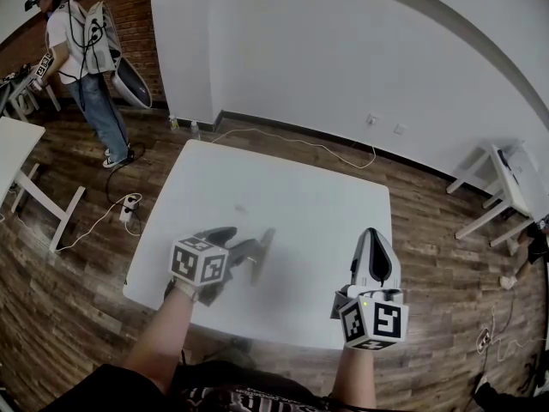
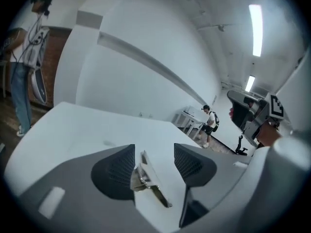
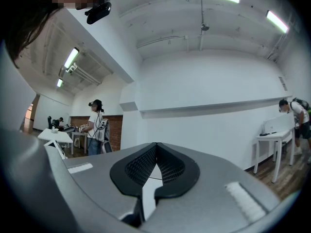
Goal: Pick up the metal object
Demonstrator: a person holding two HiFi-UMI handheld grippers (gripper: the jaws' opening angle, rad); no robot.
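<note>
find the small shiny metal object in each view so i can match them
head view: not made out, at the left gripper's fingers
left gripper view: small shiny metal object low centre, on the white table between open fingers
right gripper view: not in it
shared landmark: person in white shirt by brick wall

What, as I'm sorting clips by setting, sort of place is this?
Probably an indoor workroom or recording lab: plain white tables on a wood floor, another person wearing a head rig and backpack, and a power strip with loose cables.
</note>
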